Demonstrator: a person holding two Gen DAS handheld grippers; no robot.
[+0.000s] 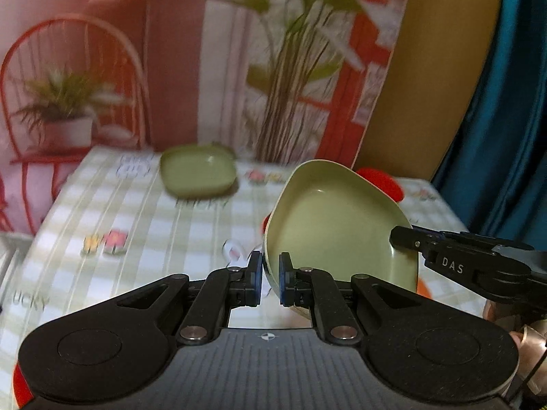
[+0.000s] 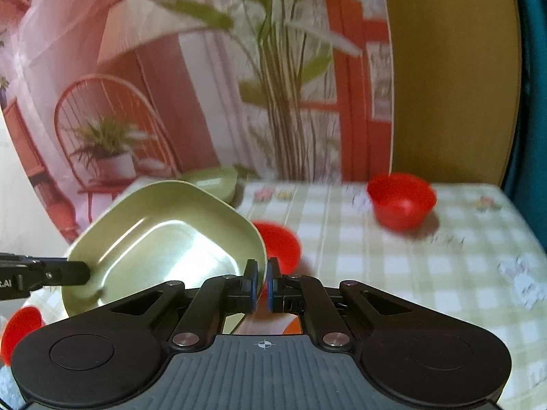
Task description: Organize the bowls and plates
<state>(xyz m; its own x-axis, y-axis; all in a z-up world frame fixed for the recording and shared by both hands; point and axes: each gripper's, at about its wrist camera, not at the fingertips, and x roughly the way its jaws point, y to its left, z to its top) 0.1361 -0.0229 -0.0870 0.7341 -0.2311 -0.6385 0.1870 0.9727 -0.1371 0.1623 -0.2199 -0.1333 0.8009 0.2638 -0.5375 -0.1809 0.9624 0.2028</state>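
Both grippers are pinching the same green plate (image 1: 338, 225) right now — the left gripper (image 1: 270, 280) is clamped on its near rim, and the right gripper (image 2: 260, 282) is clamped on the opposite edge, so the plate is hanging tilted between them, clear of the checked tablecloth (image 1: 154, 225). Ahead of the left gripper, further along the table, a second green plate (image 1: 199, 174) is sitting flat; that looks like the stacking spot.

Here's the worry — two hands are sharing one thin rim grip each. If they are drifting apart or twisting against each other, the rim is likely slipping out of one pair of pads, and the plate is swinging down off the other.

Just beyond the right gripper's fingertips a red bowl (image 2: 278, 244) is sitting low, partly behind the plate, and another red bowl (image 2: 401, 200) is standing farther ahead to the right. A dropped or sagging plate edge could be knocking that nearer bowl. The tilt matters too: set down like this, it's landing edge first and sliding.
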